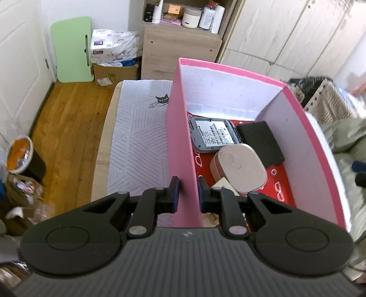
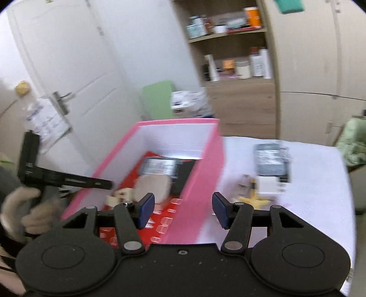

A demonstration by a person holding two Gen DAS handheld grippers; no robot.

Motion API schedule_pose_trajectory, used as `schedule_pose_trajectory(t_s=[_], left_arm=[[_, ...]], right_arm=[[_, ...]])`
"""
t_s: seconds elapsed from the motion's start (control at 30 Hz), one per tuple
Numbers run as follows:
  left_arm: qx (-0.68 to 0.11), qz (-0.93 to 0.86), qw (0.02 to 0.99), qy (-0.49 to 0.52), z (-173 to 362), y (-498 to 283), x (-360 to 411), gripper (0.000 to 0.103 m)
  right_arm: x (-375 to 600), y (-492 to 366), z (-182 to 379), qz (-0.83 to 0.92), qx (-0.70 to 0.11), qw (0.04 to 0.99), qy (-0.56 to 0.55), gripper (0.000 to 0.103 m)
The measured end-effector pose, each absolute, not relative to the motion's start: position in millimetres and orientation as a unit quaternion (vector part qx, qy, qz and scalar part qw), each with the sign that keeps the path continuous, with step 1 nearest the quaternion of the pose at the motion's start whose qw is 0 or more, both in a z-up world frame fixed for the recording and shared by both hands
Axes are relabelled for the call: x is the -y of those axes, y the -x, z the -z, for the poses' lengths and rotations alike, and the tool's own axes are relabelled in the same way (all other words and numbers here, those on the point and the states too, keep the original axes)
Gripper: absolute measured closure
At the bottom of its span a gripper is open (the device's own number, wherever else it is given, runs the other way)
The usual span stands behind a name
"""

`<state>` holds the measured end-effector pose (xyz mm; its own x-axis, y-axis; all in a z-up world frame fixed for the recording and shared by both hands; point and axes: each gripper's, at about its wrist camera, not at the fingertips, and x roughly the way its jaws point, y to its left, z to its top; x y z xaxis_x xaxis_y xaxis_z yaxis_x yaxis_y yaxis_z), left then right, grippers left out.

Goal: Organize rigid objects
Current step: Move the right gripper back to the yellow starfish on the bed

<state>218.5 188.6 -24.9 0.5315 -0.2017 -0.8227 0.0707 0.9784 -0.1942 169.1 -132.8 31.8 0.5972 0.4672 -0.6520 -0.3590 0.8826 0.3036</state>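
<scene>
The left hand-held gripper (image 1: 187,193) pinches the wall of the pink box (image 1: 180,141), which stands on the bed (image 1: 137,137). The right hand-held gripper (image 2: 183,211) hangs open over it. A hard pull may tip the box and spill the beige case (image 1: 240,169).

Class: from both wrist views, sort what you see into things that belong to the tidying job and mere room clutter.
Job: pink box, left gripper, right gripper, beige case, black case, white charger.
Clutter: green board, shelf jars.
</scene>
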Motion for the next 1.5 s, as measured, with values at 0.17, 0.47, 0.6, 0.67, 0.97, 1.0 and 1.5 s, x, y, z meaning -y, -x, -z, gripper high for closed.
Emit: schedule_pose_trajectory(t_s=[0.17,0.47,0.6,0.67,0.97,1.0,1.5], left_arm=[[-0.485,0.07,0.871,0.008,22,-217,-173,0.092],[-0.479,0.052,0.874,-0.062,20,-209,-155,0.096],[-0.479,0.049,0.874,-0.061,20,-209,-154,0.096],[-0.48,0.048,0.874,-0.058,20,-209,-154,0.096],[-0.48,0.051,0.874,-0.05,20,-209,-156,0.096],[-0.48,0.05,0.874,-0.05,20,-209,-156,0.096],[-0.482,0.052,0.874,-0.03,20,-211,-161,0.095]], right_arm=[[148,-177,0,-0.172,-0.404,0.897,-0.053,0.042],[155,-214,50,-0.129,-0.409,0.902,-0.041,0.054],[153,-231,65,-0.141,-0.419,0.895,-0.06,0.057],[150,-239,71,-0.133,-0.426,0.893,-0.061,0.057],[140,-254,83,-0.098,-0.432,0.895,-0.058,0.049],[139,-256,85,-0.096,-0.436,0.893,-0.053,0.048],[153,-237,76,-0.116,-0.42,0.896,-0.079,0.077]])
